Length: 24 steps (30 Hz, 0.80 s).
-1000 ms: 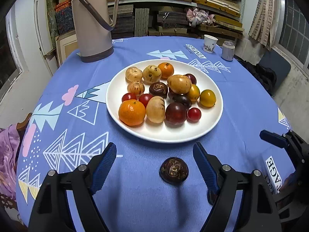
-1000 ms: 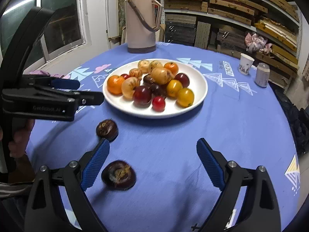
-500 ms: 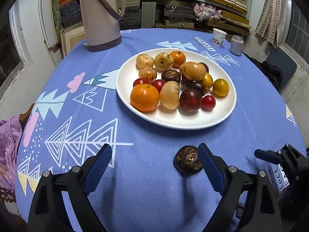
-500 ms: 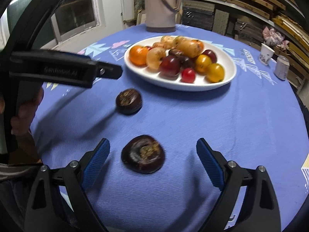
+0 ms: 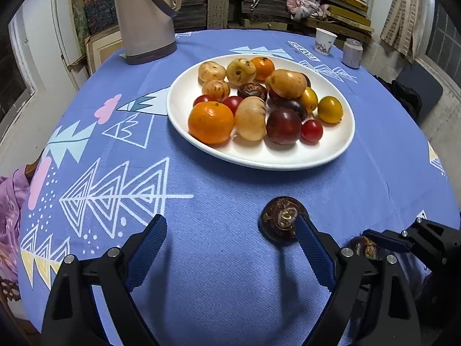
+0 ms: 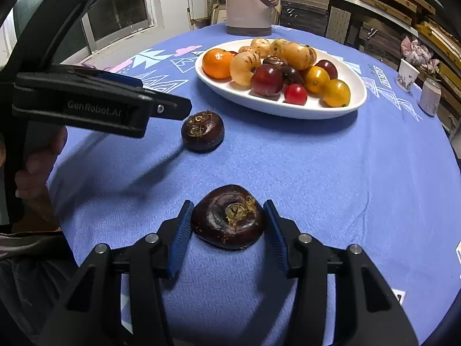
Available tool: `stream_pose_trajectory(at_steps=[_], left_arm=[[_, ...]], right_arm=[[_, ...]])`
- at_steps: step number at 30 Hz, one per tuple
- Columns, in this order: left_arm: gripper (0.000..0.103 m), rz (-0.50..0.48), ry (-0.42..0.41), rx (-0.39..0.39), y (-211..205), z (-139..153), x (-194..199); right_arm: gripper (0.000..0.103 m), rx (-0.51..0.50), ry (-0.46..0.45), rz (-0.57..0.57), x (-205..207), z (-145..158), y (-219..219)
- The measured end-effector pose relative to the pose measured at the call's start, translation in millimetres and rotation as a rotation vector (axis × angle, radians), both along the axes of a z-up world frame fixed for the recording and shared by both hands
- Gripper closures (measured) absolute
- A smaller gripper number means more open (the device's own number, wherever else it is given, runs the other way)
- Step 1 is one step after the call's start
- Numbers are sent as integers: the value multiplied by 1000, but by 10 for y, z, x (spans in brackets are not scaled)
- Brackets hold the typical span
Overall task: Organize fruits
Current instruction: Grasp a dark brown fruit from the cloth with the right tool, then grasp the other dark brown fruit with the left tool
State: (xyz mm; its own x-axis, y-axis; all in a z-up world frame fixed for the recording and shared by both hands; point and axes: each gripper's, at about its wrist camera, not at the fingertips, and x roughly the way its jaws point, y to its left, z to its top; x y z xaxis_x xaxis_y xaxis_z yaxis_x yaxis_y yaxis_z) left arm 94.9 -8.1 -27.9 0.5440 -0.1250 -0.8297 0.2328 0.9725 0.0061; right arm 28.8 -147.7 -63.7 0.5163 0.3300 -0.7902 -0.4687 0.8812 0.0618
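A white plate (image 5: 331, 155) (image 6: 357, 102) holds several fruits: an orange (image 5: 211, 121), plums, potatoes-like pale fruits, cherry tomatoes. Two dark water chestnuts lie on the blue cloth. My right gripper (image 6: 228, 219) has its jaws closed onto the near chestnut (image 6: 229, 216), both pads touching its sides, on the cloth. My left gripper (image 5: 230, 239) is open and empty; the other chestnut (image 5: 281, 219) (image 6: 202, 130) lies just beyond its right fingertip (image 5: 305, 230). The left gripper shows in the right wrist view (image 6: 173, 106); the right one shows at the left view's right edge (image 5: 383, 238).
A tall beige thermos (image 5: 144, 14) (image 6: 249, 0) stands at the table's far side. A paper cup (image 5: 325, 41) (image 6: 407, 74) and a small can (image 5: 352, 53) (image 6: 430, 96) sit far right. Shelves of stacked boards line the wall behind.
My right gripper moved forward and closed from wide open onto the near chestnut. My left gripper shifted left, so the other chestnut now sits by its right fingertip.
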Motion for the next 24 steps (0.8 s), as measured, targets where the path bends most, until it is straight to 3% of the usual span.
stream_pose_trajectory(at_steps=[16,24], left_arm=[[12,-73,44,45,-321,-176,-32],[12,-79,84,33,-389,-328,4]], right_arm=[[54,30,-20,-100,-18,-17,-391],[38,44,-26,-93,-58,-29,-364]])
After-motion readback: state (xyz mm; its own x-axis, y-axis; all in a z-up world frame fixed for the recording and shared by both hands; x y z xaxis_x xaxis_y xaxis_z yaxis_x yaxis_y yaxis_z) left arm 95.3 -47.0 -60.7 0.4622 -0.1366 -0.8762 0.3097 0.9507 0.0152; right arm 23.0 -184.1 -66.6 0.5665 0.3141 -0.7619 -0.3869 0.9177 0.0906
